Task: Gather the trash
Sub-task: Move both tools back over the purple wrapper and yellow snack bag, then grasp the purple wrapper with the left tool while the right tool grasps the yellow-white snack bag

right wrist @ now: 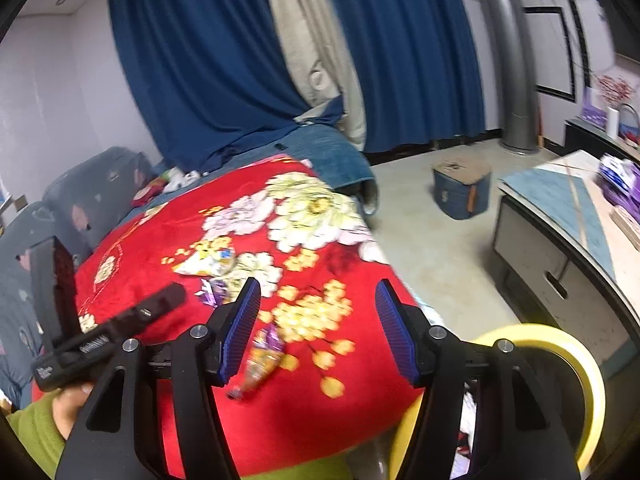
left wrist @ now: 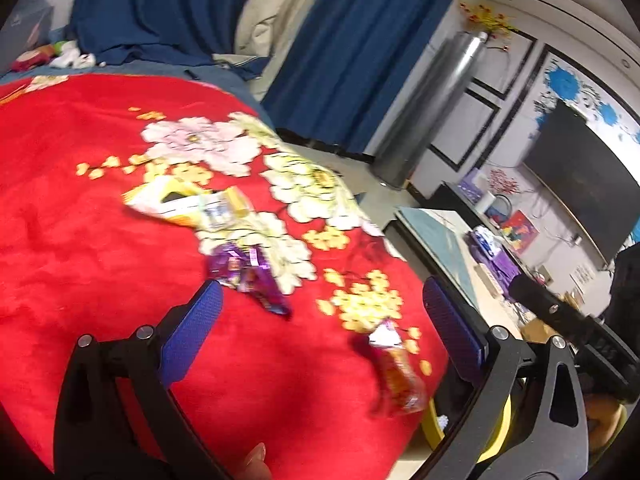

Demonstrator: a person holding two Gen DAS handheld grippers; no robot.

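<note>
Wrappers (left wrist: 248, 276) litter red floral blanket (left wrist: 80, 200) before blue curtains (right wrist: 192, 60).

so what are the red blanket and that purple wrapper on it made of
Red blanket: seemingly plush fleece, matte, with a soft fuzzy nap and a printed flower pattern. Purple wrapper: likely thin plastic or foil film, glossy; it lies crinkled and catches bright glints, though blur leaves the exact film unclear.

Right tongs (right wrist: 316, 326) gape empty above wrapper (right wrist: 262, 356) on red blanket (right wrist: 160, 240).
</note>
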